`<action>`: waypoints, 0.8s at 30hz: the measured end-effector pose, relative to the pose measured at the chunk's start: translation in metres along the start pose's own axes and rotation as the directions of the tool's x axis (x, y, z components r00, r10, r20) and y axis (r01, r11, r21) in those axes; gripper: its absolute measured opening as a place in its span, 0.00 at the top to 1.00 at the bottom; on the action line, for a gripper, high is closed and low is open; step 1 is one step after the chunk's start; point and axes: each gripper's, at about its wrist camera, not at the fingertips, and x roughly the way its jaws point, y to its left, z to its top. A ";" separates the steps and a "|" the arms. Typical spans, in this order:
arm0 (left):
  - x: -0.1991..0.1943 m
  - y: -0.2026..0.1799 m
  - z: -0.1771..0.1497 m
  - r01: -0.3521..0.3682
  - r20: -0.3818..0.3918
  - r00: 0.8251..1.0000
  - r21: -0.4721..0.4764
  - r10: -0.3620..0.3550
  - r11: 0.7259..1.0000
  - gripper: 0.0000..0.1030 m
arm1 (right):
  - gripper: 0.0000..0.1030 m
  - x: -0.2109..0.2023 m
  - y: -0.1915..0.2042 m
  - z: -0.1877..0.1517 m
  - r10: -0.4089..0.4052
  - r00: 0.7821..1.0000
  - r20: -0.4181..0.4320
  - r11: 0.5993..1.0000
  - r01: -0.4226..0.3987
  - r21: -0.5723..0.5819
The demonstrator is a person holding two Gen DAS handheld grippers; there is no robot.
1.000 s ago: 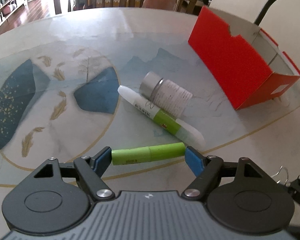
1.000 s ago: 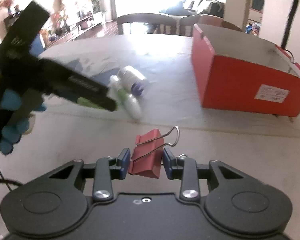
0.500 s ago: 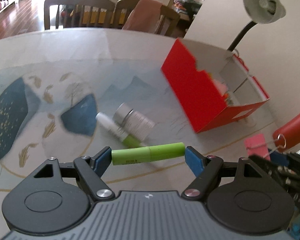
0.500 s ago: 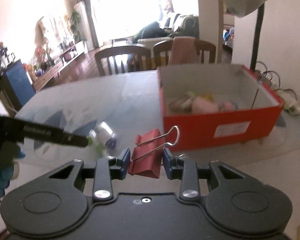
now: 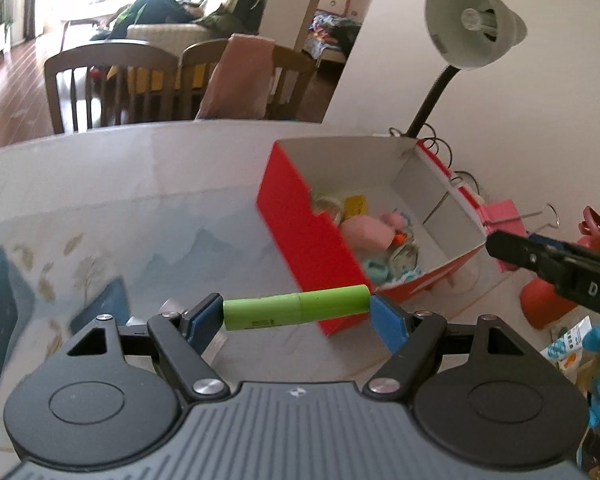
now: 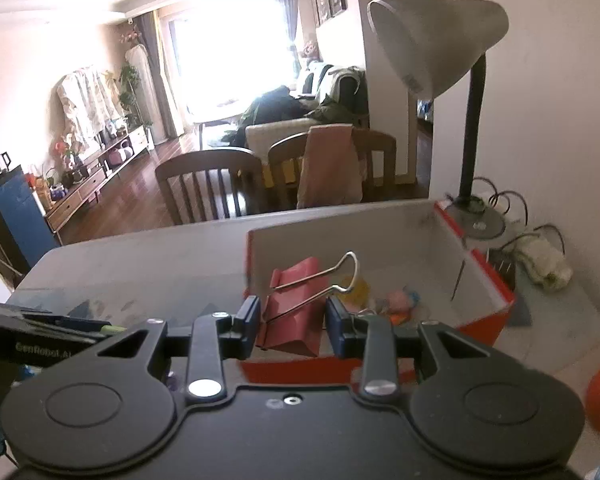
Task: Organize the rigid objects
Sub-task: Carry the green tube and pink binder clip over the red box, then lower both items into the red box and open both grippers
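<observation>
The left gripper [image 5: 297,314] is pinching a green tube [image 5: 296,307] end to end, one blue pad on each tip, so the jaws are standing wide with the tube bridging them crosswise. The right gripper [image 6: 293,317] is clamping a red clip [image 6: 294,304] by its folded body, jaws drawn close, the wire handles sticking up and to the right. In the left view the same clip [image 5: 502,216] is showing at the right gripper's tip, just past the box's [image 5: 312,240] far right rim.

Beyond the fingers, the red box is sitting open on the table [image 5: 140,184], already holding a pink item and other small pieces. The tube is hanging in front of the box's near corner, not yet over the opening; the clip is hanging at about the near wall.

Risks from here, as I judge them: the end-to-end hold on the tube is slender, so a tilt or bump against the wall could pop it loose onto the table. Both grippers are closing on one opening, so they could collide. Letting go too soon would be dropping either item outside the box.
</observation>
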 end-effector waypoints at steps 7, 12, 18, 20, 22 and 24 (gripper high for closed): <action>0.030 -0.040 0.022 0.000 -0.013 1.000 0.051 0.001 0.999 0.22 | 0.67 0.028 -0.038 0.018 -0.021 1.000 -0.011 1.000 0.021 0.009; 0.059 -0.072 0.031 -0.006 -0.038 0.999 0.108 0.010 0.994 0.22 | 0.67 0.055 -0.070 0.023 -0.038 0.998 -0.049 0.999 0.040 0.033; 0.100 -0.096 0.034 -0.058 -0.079 0.994 0.172 0.072 0.983 0.22 | 0.67 0.089 -0.097 0.020 -0.053 0.992 -0.111 0.996 0.060 0.059; 0.112 -0.101 0.039 -0.072 -0.089 0.992 0.178 0.089 0.981 0.22 | 0.67 0.099 -0.101 0.018 -0.049 0.990 -0.132 0.997 0.057 0.057; 0.123 -0.108 0.044 -0.091 -0.087 0.990 0.195 0.110 0.977 0.22 | 0.67 0.110 -0.103 0.015 -0.053 0.987 -0.149 0.997 0.061 0.044; 0.135 -0.113 0.049 -0.085 -0.107 0.989 0.190 0.106 0.978 0.22 | 0.67 0.118 -0.104 0.014 -0.056 0.985 -0.161 0.998 0.062 0.033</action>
